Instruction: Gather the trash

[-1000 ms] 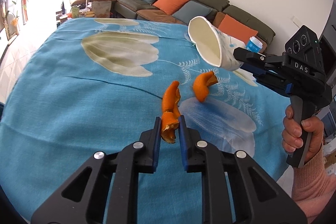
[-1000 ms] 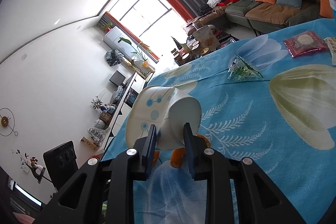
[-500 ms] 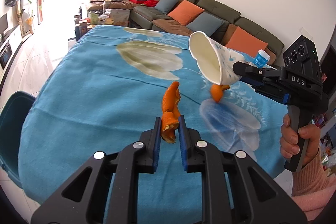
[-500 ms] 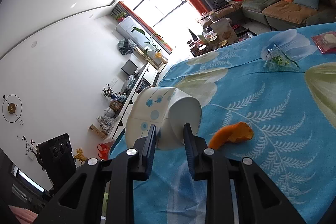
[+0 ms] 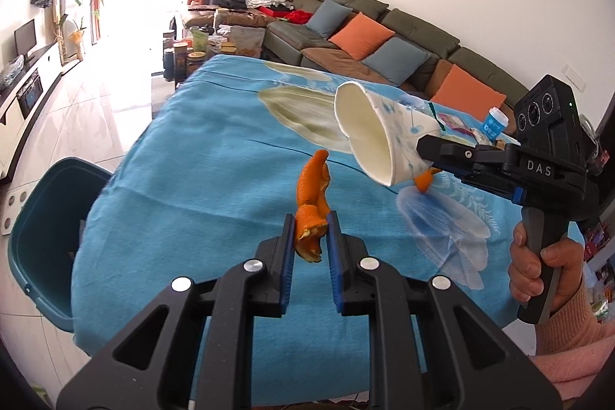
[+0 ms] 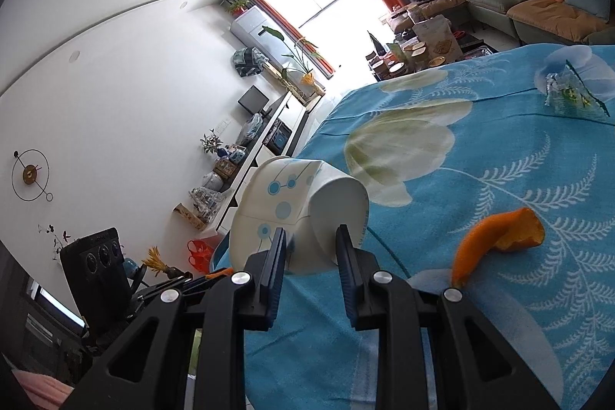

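My left gripper is shut on a long orange peel and holds it above the blue flowered table. My right gripper is shut on the base of a white paper cup with blue dots, held on its side in the air. The cup also shows in the left wrist view, mouth facing left, with the right gripper behind it. A second orange peel lies on the cloth to the right of the cup; the left wrist view shows only its tip under the cup.
A teal bin stands on the floor off the table's left edge. A clear plastic wrapper lies at the far side of the table. A blue-lidded tub and packets sit at the far right. A sofa stands beyond.
Both grippers have swung left toward the table's left edge, each still holding its item. The teal bin has come into the left wrist view. The second peel stays on the cloth.
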A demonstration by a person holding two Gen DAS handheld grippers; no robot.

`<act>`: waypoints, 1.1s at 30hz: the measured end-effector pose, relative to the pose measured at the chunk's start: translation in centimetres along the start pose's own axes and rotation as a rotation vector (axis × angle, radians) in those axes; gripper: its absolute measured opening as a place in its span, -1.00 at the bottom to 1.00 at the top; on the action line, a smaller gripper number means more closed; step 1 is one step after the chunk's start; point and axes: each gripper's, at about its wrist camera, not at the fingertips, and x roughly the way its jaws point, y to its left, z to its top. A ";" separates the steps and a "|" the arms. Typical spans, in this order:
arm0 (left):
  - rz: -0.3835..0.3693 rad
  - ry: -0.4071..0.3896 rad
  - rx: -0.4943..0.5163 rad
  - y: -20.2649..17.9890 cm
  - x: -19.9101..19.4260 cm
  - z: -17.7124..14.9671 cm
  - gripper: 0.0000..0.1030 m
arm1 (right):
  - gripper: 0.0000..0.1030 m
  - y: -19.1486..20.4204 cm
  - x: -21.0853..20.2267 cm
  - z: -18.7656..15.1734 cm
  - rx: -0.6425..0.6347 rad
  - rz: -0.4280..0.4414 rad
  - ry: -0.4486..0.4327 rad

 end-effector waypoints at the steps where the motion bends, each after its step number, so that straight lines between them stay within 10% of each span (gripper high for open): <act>1: 0.003 -0.003 -0.004 0.2 -0.2 0.0 -0.68 | -0.52 0.2 0.3 0.0 -0.004 0.004 0.006; 33: 0.158 -0.088 -0.161 7.4 -5.9 -1.4 -0.68 | -0.52 7.1 9.2 0.5 -0.125 0.109 0.163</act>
